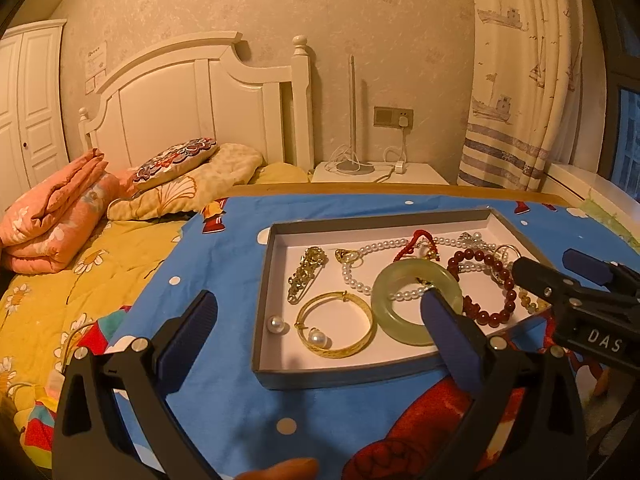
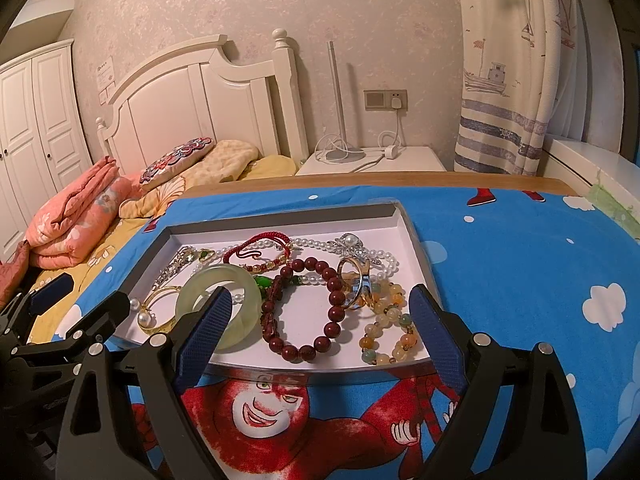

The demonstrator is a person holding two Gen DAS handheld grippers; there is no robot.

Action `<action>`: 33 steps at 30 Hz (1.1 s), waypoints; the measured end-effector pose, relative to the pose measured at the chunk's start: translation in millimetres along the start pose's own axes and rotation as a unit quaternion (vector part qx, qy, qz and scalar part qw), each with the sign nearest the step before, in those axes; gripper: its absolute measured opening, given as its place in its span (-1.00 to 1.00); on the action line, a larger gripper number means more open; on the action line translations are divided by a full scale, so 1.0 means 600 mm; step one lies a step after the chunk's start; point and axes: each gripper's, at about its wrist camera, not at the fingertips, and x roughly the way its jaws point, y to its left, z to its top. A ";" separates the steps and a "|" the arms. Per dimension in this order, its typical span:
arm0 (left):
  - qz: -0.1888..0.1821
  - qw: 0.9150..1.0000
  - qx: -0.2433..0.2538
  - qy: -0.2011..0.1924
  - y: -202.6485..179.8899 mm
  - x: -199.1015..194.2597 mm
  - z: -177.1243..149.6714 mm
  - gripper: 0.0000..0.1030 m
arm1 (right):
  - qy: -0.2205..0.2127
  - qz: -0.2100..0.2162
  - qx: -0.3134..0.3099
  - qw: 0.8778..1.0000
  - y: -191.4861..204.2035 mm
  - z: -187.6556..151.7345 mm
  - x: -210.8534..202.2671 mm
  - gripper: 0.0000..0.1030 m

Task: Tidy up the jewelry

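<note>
Jewelry lies heaped in a shallow gray tray with a white floor, set on a blue cartoon-print cloth spread over a table beside a bed. A pale green bangle lies near the middle of the tray, resting over a strand of white pearls. To its left is a gold bangle with a pearl on its near edge, and a loose pearl sits in the near left corner. A dark red bead bracelet lies right of the green one, and a bracelet of yellowish mixed beads fills the near right corner, with a gold ring propped beside it (what it leans on is hard to tell). A red cord bracelet lies toward the back.

The left gripper hangs over the tray's near left part, fingers spread wide, holding nothing; its right finger overlaps the green bangle in view. The right gripper is likewise spread wide over the tray's near edge, empty, the red beads showing between its fingers.
</note>
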 end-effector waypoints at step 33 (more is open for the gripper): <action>-0.003 1.000 -0.008 -0.010 -0.012 -0.009 0.005 0.96 | 0.001 0.000 0.000 1.000 -0.001 0.001 0.001 0.68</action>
